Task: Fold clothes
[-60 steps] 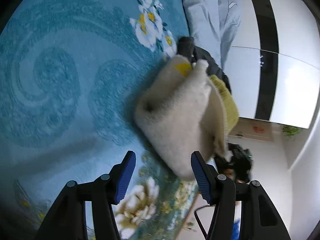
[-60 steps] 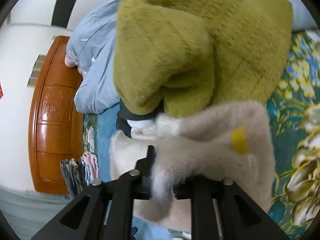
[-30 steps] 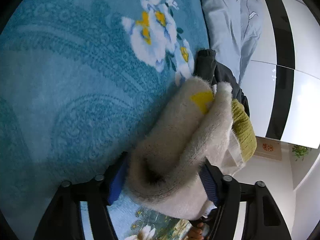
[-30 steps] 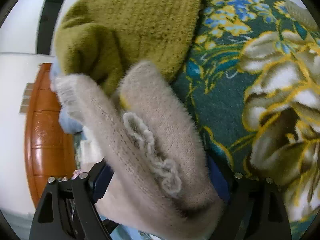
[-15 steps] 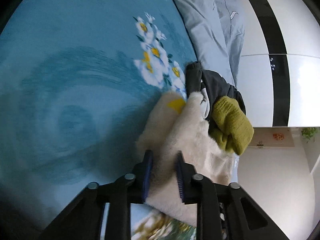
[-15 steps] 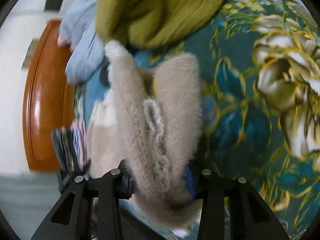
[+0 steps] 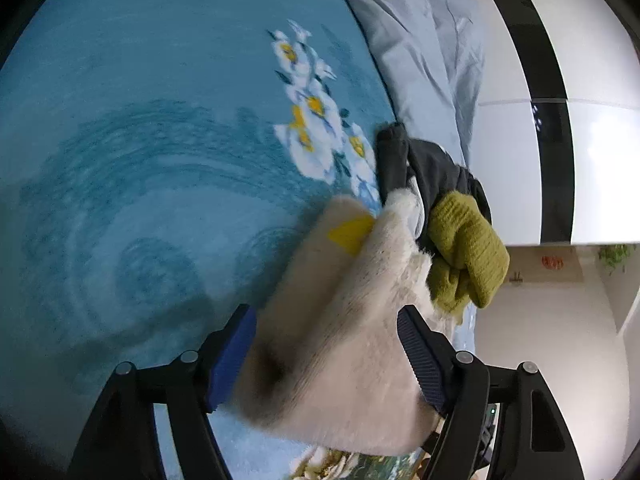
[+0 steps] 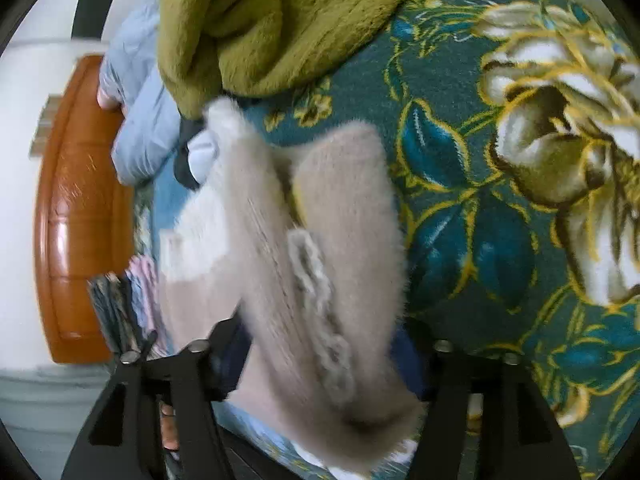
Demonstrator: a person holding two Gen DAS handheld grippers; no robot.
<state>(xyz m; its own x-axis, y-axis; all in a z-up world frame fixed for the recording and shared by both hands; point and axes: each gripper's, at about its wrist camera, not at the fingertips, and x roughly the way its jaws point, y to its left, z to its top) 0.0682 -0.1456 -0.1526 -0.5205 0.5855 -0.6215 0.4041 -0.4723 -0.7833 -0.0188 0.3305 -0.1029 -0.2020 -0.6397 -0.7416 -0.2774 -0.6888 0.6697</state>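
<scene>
Cream sweater (image 7: 344, 344) btwn both hand-held grippers' spread jaws.

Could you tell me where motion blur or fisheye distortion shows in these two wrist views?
Left wrist view: the white flowers on the blue blanket are smeared, and the wardrobe panels bow with the lens. Right wrist view: the beige sweater streaks with blur and the wooden headboard is soft and curved; the floral print stays fairly crisp.
</scene>
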